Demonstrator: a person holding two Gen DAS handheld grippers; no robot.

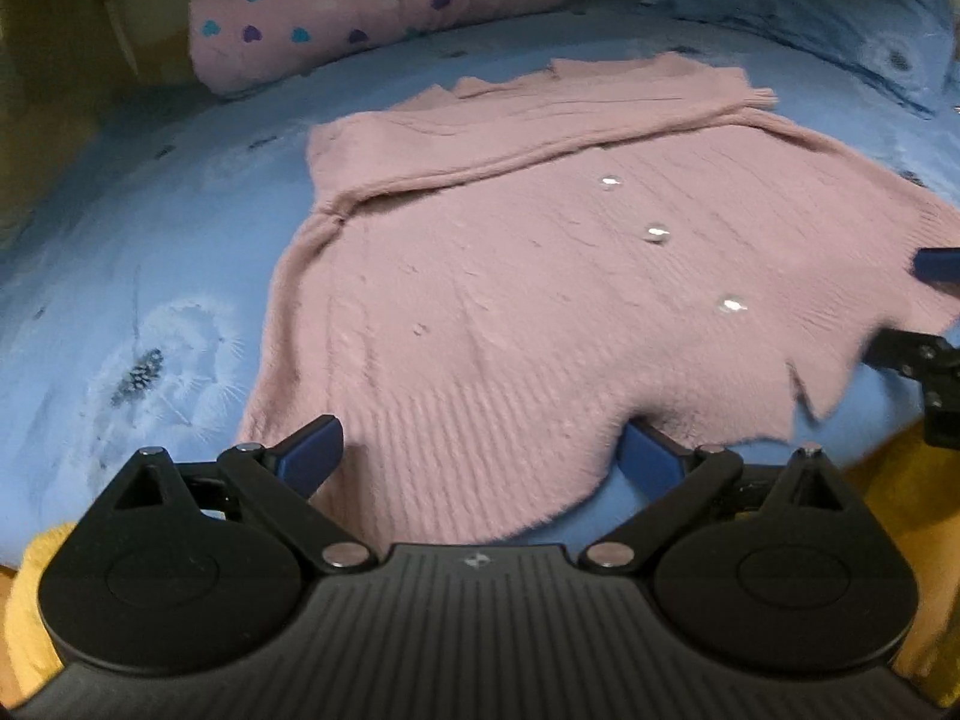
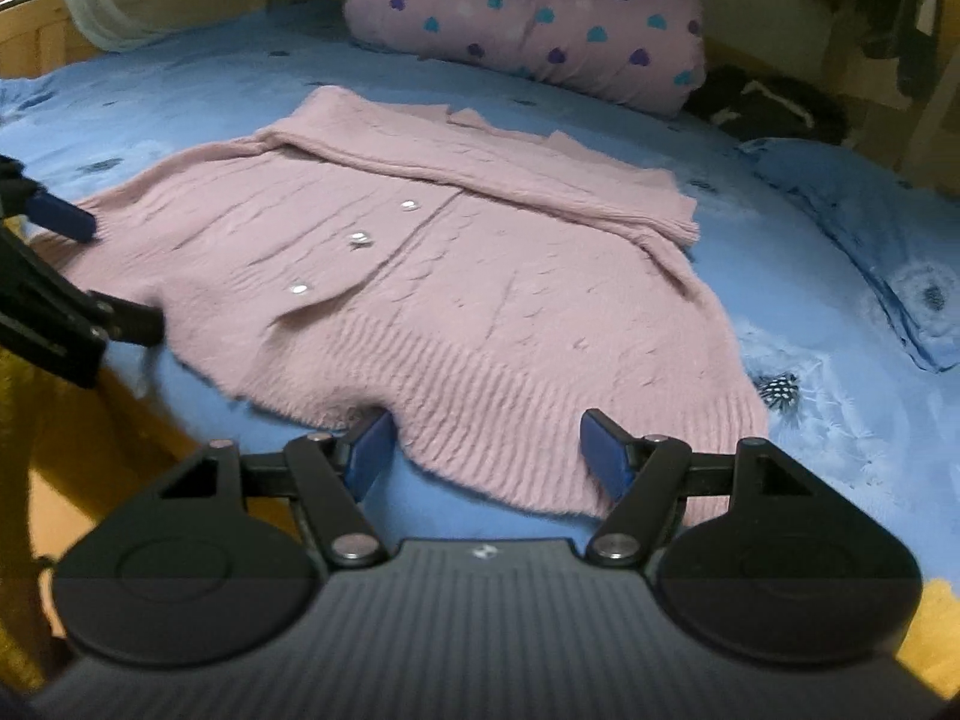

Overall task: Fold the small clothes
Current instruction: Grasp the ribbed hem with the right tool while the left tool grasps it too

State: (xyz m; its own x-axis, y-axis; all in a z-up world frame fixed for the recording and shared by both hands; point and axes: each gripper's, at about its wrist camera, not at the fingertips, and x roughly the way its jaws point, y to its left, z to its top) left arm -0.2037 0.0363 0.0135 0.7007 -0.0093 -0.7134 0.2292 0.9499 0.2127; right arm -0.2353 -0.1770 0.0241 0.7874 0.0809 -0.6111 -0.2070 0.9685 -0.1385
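Pink cardigan (image 1: 510, 276) flat on bed, both tongs spread wide, angled down at its hem

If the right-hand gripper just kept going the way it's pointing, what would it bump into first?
Most likely the ribbed hem of the pink cardigan, which already lies between the open jaws of the right gripper. Beneath it is the blue bedsheet. Depth is hard to judge here.

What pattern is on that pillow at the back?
Pink pillow with blue and purple hearts, clearest in the right wrist view.
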